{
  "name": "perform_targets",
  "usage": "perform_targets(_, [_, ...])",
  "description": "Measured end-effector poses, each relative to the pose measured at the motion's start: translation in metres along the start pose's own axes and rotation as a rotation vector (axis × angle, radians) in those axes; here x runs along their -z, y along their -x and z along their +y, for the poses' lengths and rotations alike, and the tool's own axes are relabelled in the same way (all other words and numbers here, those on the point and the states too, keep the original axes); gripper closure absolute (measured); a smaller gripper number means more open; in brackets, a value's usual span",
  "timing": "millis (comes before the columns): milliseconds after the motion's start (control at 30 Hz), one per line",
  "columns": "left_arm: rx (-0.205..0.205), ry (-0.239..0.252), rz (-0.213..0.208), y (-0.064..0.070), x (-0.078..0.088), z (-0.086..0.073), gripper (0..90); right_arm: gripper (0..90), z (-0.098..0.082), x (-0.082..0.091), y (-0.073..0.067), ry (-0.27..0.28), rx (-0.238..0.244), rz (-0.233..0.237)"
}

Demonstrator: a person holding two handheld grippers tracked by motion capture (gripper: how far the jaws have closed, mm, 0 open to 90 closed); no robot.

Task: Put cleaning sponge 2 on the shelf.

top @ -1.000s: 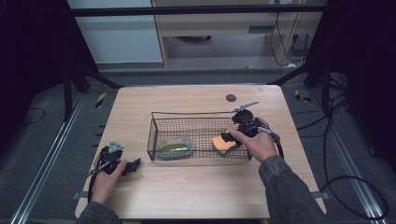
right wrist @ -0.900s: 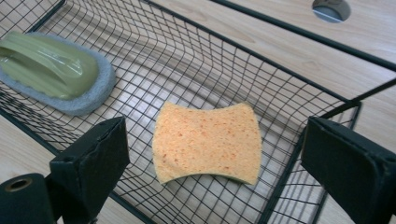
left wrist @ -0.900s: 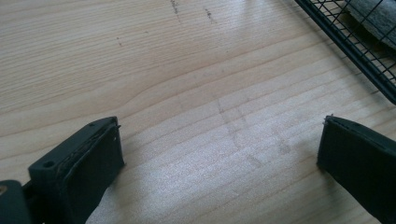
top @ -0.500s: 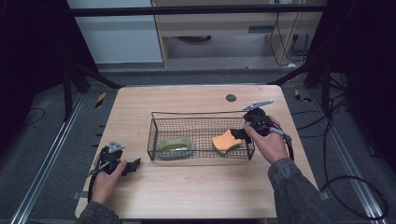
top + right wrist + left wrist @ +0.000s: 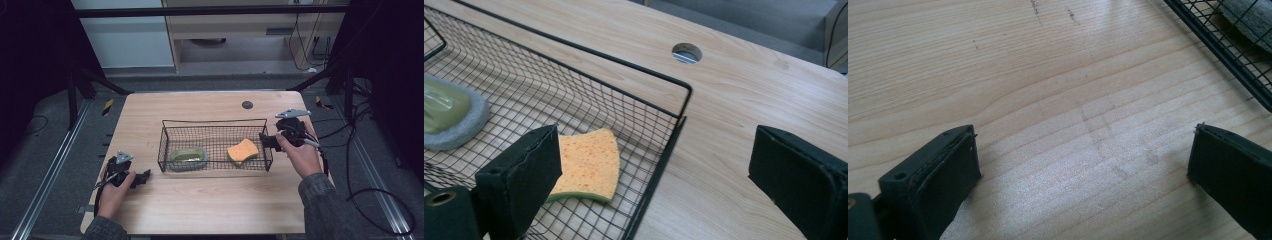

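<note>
Your right gripper [image 5: 266,140] hangs just outside the right end wall of the wire basket [image 5: 215,121], its fingers [image 5: 521,177] spread wide with nothing between them. The orange sponge [image 5: 242,150] lies flat on the mesh floor at the basket's right end, close to that wall, green scouring layer underneath. Judge it light, soft and squashy: it will give under pressure, so pinch across its short sides with both faces between the pads, and lift clear of the rim. A green-and-grey scrubber [image 5: 188,157] sits apart toward the basket's left. Your left gripper [image 5: 141,178] rests on the surface [image 5: 210,205] near the basket's corner, fingers [image 5: 943,175] wide and empty
</note>
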State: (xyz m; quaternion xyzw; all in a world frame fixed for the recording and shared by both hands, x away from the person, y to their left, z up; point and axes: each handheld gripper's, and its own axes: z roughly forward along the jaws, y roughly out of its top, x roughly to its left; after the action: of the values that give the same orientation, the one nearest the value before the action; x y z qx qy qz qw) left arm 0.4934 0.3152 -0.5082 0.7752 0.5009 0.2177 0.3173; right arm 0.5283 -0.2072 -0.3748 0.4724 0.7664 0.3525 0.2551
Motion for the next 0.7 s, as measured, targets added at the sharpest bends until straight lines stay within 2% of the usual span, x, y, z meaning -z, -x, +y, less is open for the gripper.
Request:
perform_targets(433, [-0.003,-0.002,0.000,0.000,0.000,0.000,0.0,8.2,-0.027,0.015,0.030,0.041,-0.020,-0.075])
perform_targets(600, [-0.003,-0.002,0.000,0.000,0.000,0.000,0.0,9.0,-0.041,0.020,0.046,0.054,-0.057,-0.090])
perform_targets(700, [-0.004,-0.002,0.000,0.000,0.000,0.000,0.0,9.8,-0.053,0.018,0.057,0.044,-0.085,-0.101])
